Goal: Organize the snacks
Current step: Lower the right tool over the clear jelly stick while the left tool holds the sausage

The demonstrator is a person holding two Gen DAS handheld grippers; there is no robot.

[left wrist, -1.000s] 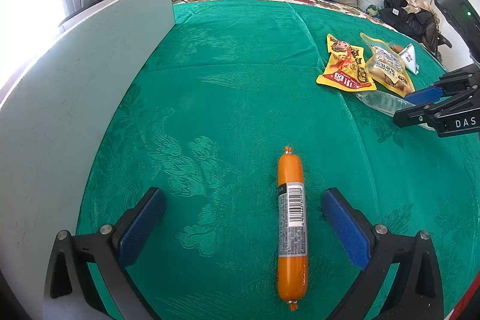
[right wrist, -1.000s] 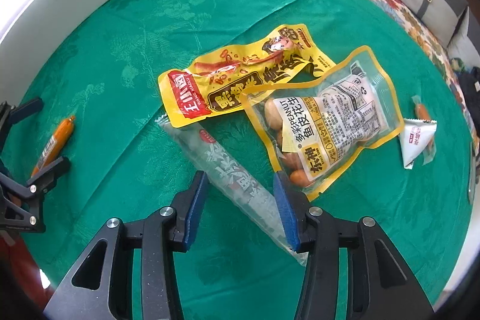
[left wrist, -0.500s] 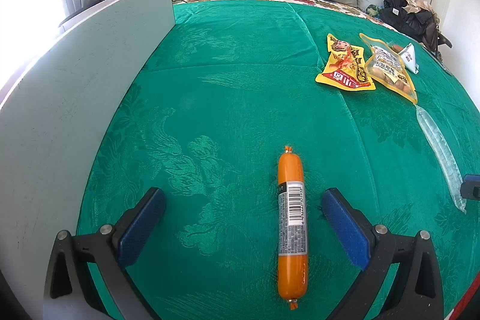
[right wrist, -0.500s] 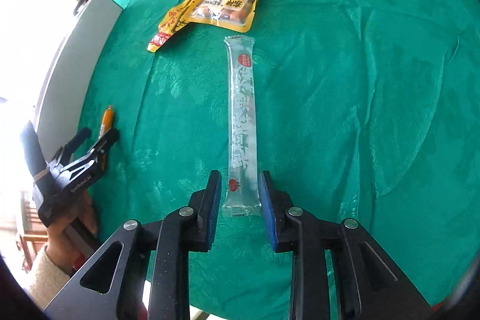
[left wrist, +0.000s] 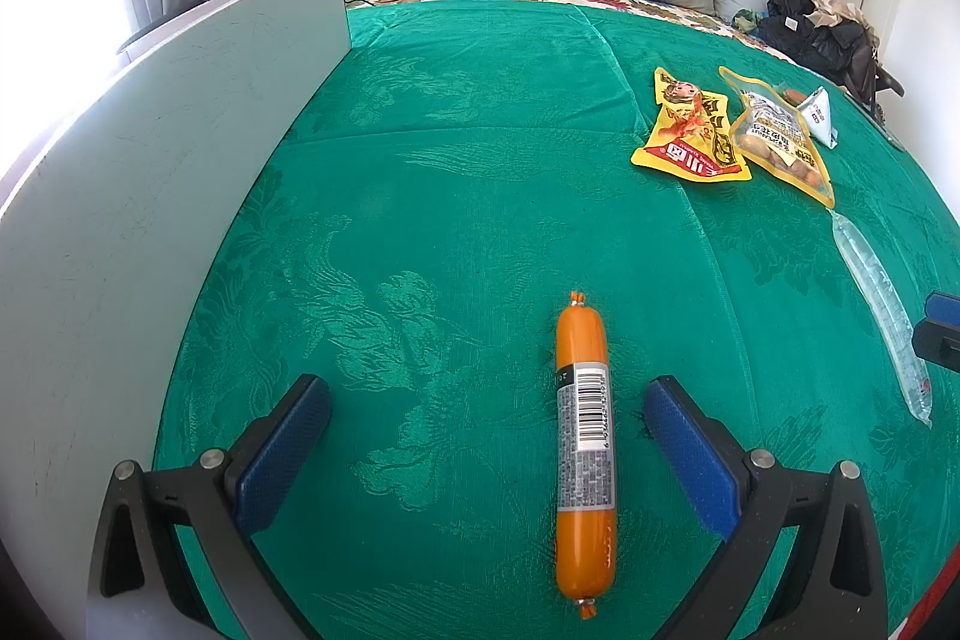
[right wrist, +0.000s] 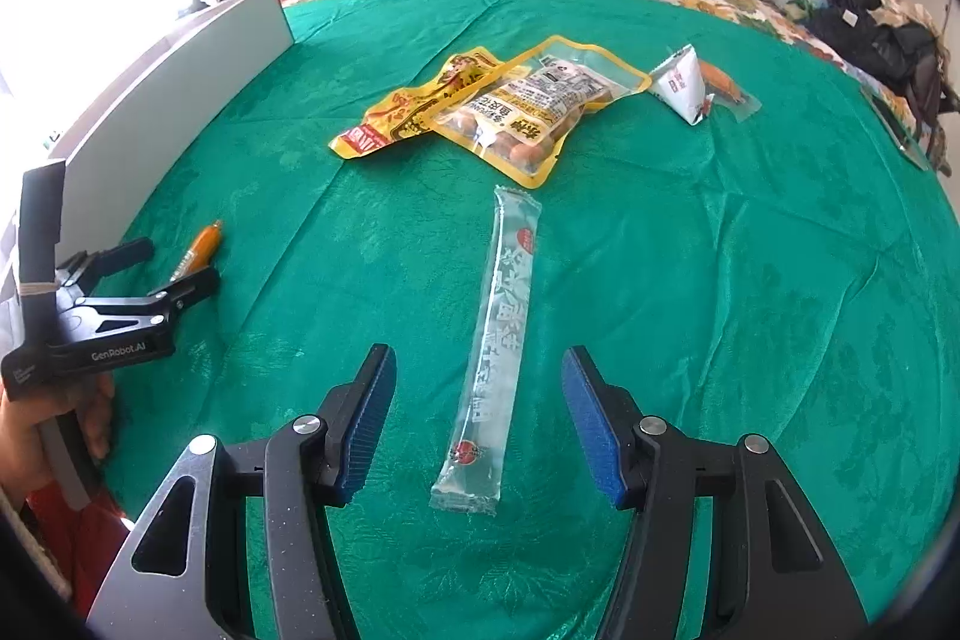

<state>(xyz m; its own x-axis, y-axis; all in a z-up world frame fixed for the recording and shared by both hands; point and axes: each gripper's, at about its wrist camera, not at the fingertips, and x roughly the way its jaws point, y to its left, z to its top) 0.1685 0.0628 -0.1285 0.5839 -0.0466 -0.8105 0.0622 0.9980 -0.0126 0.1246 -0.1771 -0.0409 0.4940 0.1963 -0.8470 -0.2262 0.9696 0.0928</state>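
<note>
Currently we note the right gripper (right wrist: 477, 421) with its jaws apart, having just been opening, and the clear stick packet (right wrist: 493, 334) lying flat on the green cloth (right wrist: 750, 280) between them, touched by neither pad. The packet's long axis runs straight away from the fingers, roughly parallel to the pads, with its near end level with the pads and its far end pointing toward the yellow pouch (right wrist: 414, 112) and the peanut bag (right wrist: 540, 100), which overlap further out. We judge it placed as the start of a row; any re-grip would close across its narrow width without a wrist turn. The left gripper (left wrist: 486, 451) also stands wide open, straddling the orange sausage (left wrist: 583, 436), whose long axis likewise lies along the fingers, closer to the right-hand pad and touching neither. Sausage and packet lie well apart, each nearer its own hand. A small white triangular packet (right wrist: 681, 85) sits beyond the peanut bag, nearer the right hand. We judge the pile on that side the likely next target.
</note>
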